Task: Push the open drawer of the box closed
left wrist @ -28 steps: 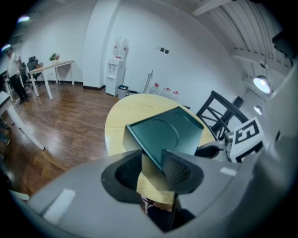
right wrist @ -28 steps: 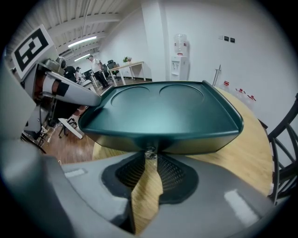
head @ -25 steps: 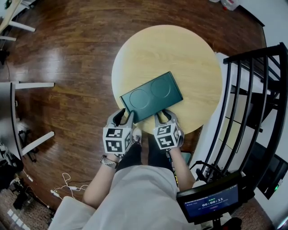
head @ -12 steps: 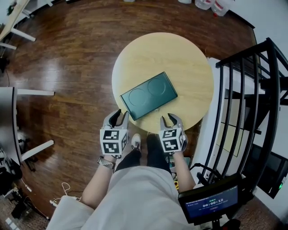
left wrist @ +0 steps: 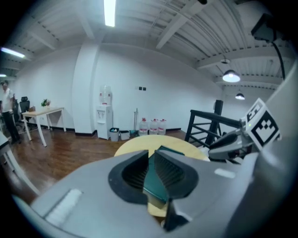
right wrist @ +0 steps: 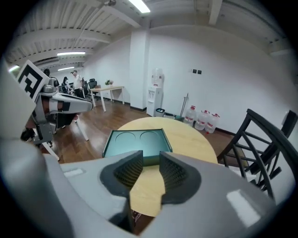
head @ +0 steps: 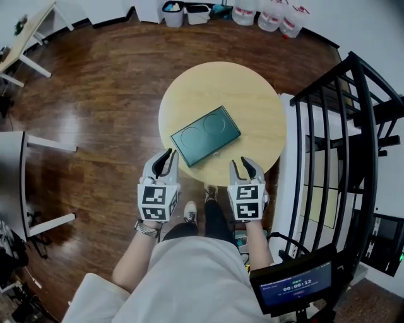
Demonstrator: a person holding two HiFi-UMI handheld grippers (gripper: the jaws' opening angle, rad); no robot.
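Note:
A dark green flat box (head: 206, 135) with two round hollows in its lid lies on the round wooden table (head: 246, 94). No drawer stands out from its near edge. Both grippers hang off the table's near rim, clear of the box. My left gripper (head: 167, 158) is at the left, its jaws closing to a narrow gap with nothing between them. The box (left wrist: 170, 150) shows beyond that left gripper (left wrist: 151, 169). My right gripper (head: 243, 165) stands open and empty. In the right gripper view the box (right wrist: 137, 142) lies ahead of the right gripper (right wrist: 151, 169).
A black metal railing (head: 353, 126) runs close along the table's right side. A small monitor (head: 293, 284) stands at the lower right. Water bottles (head: 271, 16) and bins (head: 183, 12) line the far wall. A white desk (head: 12, 183) is at the left on the wood floor.
Both grippers have drawn back from the box's near edge towards the person and off the table. The left jaws have narrowed. The box stays on the table.

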